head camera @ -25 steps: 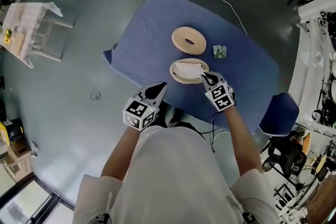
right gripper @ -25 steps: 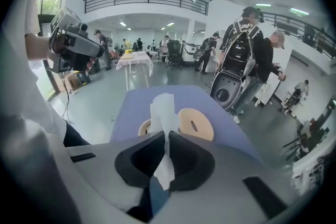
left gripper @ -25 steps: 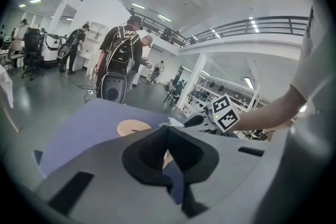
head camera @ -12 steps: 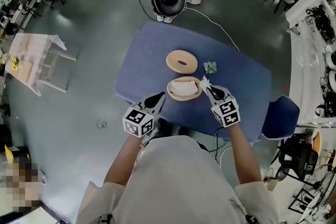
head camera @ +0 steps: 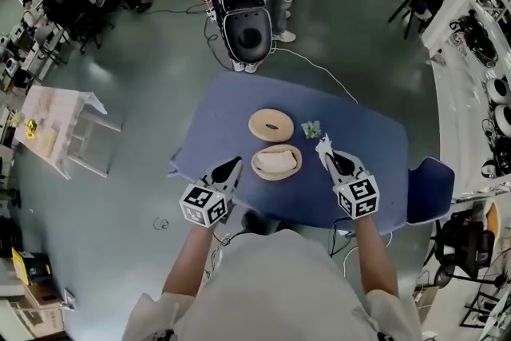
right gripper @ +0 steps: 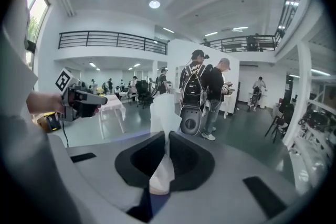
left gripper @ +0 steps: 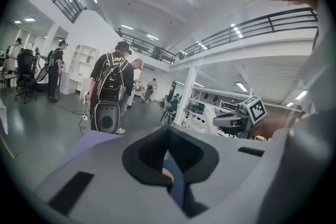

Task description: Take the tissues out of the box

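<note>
The right claw (head camera: pixel 326 149) is clamped shut on a single white tissue (head camera: pixel 322 144). In the right gripper view the sheet is pinched along the seam of the jaws, one end bunched below the grip and the longer end standing up past the tips. Its long axis runs along the line the claw points. In the head view the sheet shows free of the box, with nothing trailing back to it.

Just to the claw's left and below it sits the open round box (head camera: pixel 276 177), with the remaining stack of tissues (head camera: pixel 277 160) lying pale and flat inside. The box lies between the two claws. The left claw (head camera: pixel 233 164) hangs on the box's far side, about as near to it as the right, with its jaws drawn together on nothing.

Ahead of the right claw and slightly to its left is a small green object (head camera: pixel 310 128). Beyond the box lies the lid (head camera: pixel 259 126), apart from it. Bare blue table (head camera: pixel 367 172) spreads to the claw's right.

Judged from this, one sheet is out and more remain. Setting this one down would probably use the open cloth on the right. Any return for the next sheet would go down and left, and the right claw looks the better placed for it.
</note>
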`<action>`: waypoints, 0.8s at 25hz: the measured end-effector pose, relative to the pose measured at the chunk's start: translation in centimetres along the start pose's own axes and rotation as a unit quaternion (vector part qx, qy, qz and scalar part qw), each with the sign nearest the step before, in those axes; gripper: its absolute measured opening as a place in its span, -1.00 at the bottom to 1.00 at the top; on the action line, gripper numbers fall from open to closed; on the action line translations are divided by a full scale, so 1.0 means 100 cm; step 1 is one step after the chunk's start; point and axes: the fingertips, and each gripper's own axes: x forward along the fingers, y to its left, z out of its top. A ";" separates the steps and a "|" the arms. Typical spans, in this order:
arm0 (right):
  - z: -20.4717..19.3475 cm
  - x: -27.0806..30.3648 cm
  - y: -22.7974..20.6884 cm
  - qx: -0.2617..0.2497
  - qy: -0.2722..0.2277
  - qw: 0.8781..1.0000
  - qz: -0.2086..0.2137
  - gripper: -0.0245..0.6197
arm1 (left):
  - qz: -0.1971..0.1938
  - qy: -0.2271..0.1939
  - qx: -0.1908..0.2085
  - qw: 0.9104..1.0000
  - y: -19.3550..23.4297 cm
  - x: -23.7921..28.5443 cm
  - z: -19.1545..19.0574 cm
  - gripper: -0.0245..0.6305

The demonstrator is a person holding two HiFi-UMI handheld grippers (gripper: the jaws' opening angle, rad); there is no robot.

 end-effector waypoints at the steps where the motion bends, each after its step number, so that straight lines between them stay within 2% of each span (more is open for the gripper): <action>1: 0.003 -0.005 -0.003 0.007 -0.008 1.000 -0.004 -0.79 | 0.001 -0.004 0.002 1.000 -0.001 -0.001 0.004 -0.90; 10: 0.027 -0.051 -0.015 0.059 -0.071 0.995 -0.042 -0.79 | 0.003 -0.031 0.012 0.999 -0.016 -0.016 0.033 -0.90; 20: 0.047 -0.085 -0.023 0.072 -0.122 0.988 -0.069 -0.79 | 0.004 -0.046 0.018 0.999 -0.022 -0.024 0.045 -0.90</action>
